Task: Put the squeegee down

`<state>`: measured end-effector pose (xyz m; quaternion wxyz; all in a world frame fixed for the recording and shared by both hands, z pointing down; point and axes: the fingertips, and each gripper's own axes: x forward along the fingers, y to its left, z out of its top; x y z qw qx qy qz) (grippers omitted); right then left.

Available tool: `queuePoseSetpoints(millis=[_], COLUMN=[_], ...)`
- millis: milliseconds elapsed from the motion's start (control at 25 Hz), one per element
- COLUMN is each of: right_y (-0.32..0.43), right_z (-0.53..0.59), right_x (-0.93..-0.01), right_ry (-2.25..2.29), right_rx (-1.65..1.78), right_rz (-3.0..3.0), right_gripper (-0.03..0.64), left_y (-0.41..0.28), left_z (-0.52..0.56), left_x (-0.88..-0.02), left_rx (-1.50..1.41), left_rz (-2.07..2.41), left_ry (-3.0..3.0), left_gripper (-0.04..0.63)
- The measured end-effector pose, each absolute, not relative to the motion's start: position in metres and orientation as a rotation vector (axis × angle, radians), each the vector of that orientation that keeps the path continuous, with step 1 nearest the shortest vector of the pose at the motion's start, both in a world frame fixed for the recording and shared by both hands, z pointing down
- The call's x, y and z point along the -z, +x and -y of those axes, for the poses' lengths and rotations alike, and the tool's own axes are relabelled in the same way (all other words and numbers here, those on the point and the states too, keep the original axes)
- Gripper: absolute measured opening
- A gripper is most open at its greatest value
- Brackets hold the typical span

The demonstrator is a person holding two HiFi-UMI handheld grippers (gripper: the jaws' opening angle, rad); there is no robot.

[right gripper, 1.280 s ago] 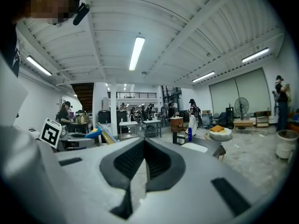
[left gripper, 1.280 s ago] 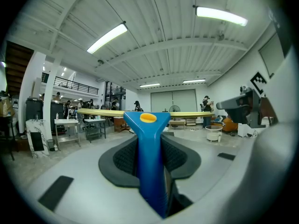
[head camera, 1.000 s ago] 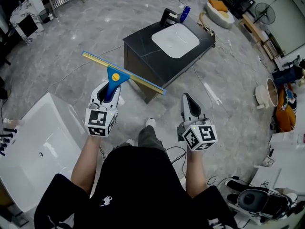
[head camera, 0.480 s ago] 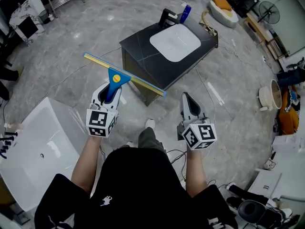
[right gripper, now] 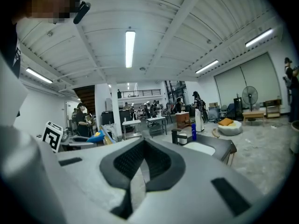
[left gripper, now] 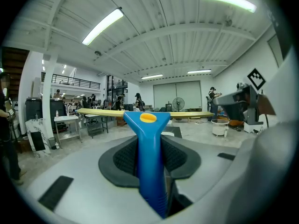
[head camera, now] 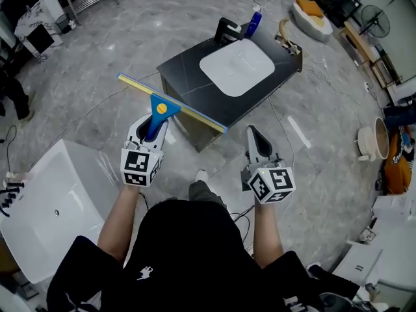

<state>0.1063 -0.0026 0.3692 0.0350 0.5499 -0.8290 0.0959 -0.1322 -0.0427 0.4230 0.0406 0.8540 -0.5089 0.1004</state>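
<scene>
left gripper (head camera: 151, 127): clamped on the handle of the blue plastic squeegee (head camera: 160, 108) with a long yellow blade | squeegee: held in the air, blade crosswise just beyond that gripper's tips | right gripper (head camera: 255, 140): jaws together, nothing between them | dark table (head camera: 185, 77) with white basin: ahead of both grippers

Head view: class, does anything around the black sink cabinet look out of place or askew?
Loose cables trail across the floor beside the sink cabinet, which stands alone mid-floor. A white bathtub sits loose on the floor at left. Nothing looks spilled.
</scene>
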Motion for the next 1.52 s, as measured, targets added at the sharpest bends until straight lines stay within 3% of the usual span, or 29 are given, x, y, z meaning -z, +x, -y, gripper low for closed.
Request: queuePoseSetpoints(millis=[680,1520], right_y=[0.183,0.222], right_z=[0.097,0.164], right_x=[-0.391,-0.418], right_ry=[1.556,1.56], right_rx=[-0.384,-0.483], right_rz=[2.644,2.636], right_gripper=[0.002,0.002], left_y=[-0.049,-0.017], left_z=[0.11,0.168], left_x=[-0.438,-0.462], left_rx=[-0.425,-0.552], left_rz=[1.611,1.576], left_ry=[2.551,2.508], left_gripper=[0.127,0.127])
